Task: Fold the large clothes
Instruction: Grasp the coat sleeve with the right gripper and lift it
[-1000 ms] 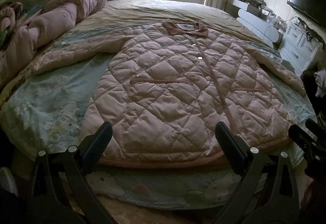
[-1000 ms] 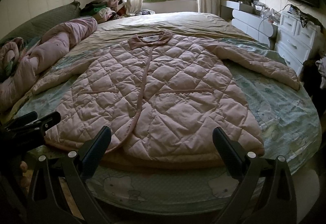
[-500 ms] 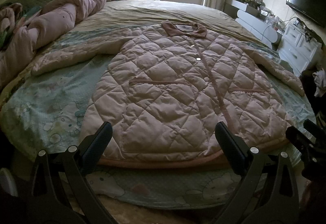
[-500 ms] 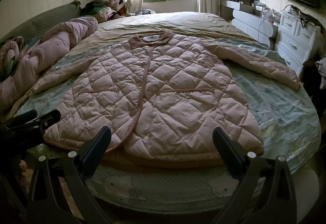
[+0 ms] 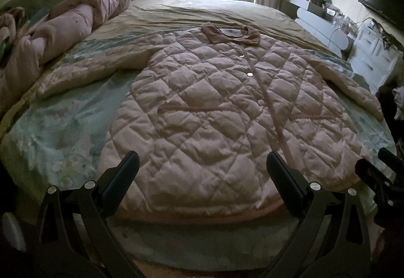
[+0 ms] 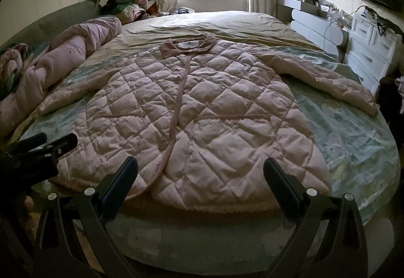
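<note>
Left wrist view: a pink quilted coat (image 5: 214, 111) lies flat across the centre of the bed (image 5: 58, 131), collar toward the top, sleeves spread to both sides. The left claw (image 5: 202, 171) gapes wide at the bottom of the frame, just short of the hem, holding nothing.

Right wrist view: the coat (image 6: 202, 116) fills the middle; the right claw (image 6: 200, 173) stands wide and empty below its hem.

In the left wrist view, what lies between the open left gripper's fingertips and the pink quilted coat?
Nothing: the left gripper hangs open over the quilted coat, whose hem fills the gap between its fingers; no other object intervenes there.
</note>
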Available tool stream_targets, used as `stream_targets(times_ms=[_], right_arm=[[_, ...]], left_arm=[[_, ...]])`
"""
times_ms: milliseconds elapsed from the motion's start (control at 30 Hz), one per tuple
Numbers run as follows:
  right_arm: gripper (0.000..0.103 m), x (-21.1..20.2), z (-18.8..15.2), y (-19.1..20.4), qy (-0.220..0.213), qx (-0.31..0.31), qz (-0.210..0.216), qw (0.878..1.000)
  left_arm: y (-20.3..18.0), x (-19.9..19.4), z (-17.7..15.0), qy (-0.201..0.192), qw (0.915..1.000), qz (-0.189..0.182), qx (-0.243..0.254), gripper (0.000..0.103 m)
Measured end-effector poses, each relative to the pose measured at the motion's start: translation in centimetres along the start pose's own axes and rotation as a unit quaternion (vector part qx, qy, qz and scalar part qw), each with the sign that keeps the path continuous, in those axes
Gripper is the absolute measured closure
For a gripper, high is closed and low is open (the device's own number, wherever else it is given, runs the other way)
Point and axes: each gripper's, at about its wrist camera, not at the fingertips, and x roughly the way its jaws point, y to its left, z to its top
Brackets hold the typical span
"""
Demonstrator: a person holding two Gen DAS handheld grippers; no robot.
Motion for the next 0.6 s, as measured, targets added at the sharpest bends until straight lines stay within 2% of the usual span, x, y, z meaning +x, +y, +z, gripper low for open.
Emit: stream_targets(times_ms=[600], right_arm=[[0.004,8.0,10.0,-2.4,-0.004,-0.002,-0.022,1.000]], left_arm=[[-0.9,8.1,10.4,0.002,1.0000,0.000,-0.003,0.009]])
